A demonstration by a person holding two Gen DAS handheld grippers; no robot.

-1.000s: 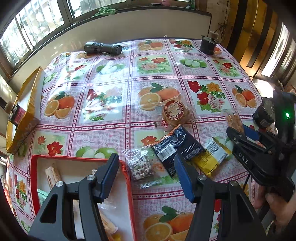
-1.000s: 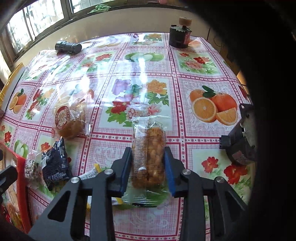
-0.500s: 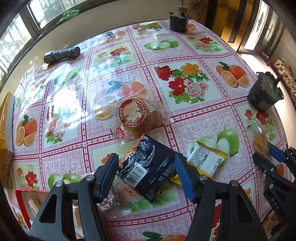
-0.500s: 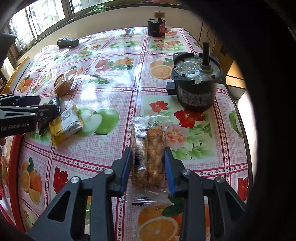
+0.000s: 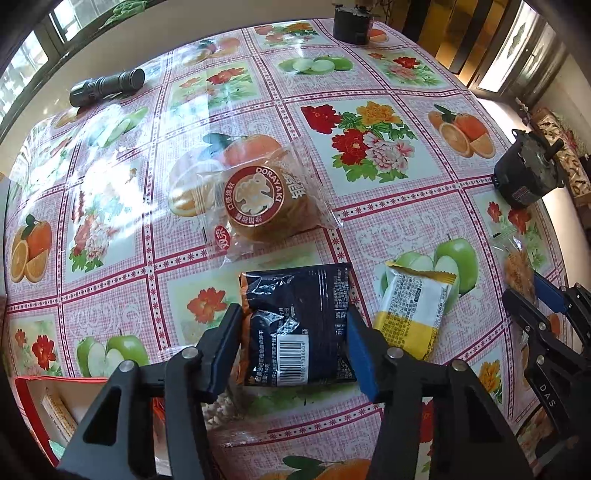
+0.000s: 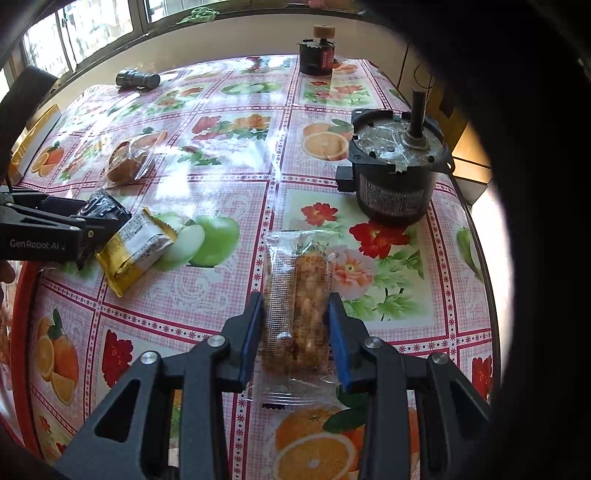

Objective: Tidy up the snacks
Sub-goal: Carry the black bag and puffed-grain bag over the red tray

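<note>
My left gripper (image 5: pixel 295 332) is open, its fingers on either side of a black snack packet (image 5: pixel 295 325) lying on the tablecloth. A yellow-and-white snack bar (image 5: pixel 413 314) lies just right of it, and a dorayaki cake in clear wrap (image 5: pixel 258 199) lies beyond. My right gripper (image 6: pixel 295 321) is shut on a clear-wrapped crispy snack bar (image 6: pixel 299 295), held just above the table. The red box (image 5: pixel 26 384) with a snack inside is at the lower left of the left wrist view. The left gripper also shows in the right wrist view (image 6: pixel 88 225).
A black motor (image 6: pixel 395 173) stands near the table's right edge. A black flashlight (image 5: pixel 107 86) and a dark cylinder (image 5: pixel 351 26) sit at the far side. A clear bag of mixed bits (image 5: pixel 221 406) lies under the left finger. The floral tablecloth (image 5: pixel 369 147) covers the table.
My left gripper has moved forward and down until its fingers straddle the black packet. My right gripper has stayed shut on the crispy bar and shifted slightly closer to the motor.
</note>
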